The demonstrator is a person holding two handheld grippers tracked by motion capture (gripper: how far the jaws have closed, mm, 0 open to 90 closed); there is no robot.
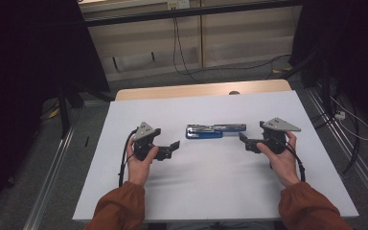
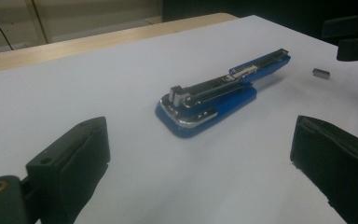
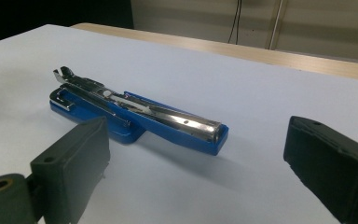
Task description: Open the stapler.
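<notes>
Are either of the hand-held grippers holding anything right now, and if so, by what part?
Nothing is held. The left hand-held gripper and right hand-held gripper are both open, either side of the blue stapler, which lies folded open on the table.

- Blue stapler [image 1: 215,130] with a chrome metal magazine, swung fully open, both halves lying flat in one line on the white tabletop.
- Lies crosswise at mid-table.
- Small block of staples [image 2: 321,73] lies just beside its end.

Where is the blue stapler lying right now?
In the high view, the blue stapler lies opened flat at the white table's middle, between the left tongs and right tongs.
</notes>
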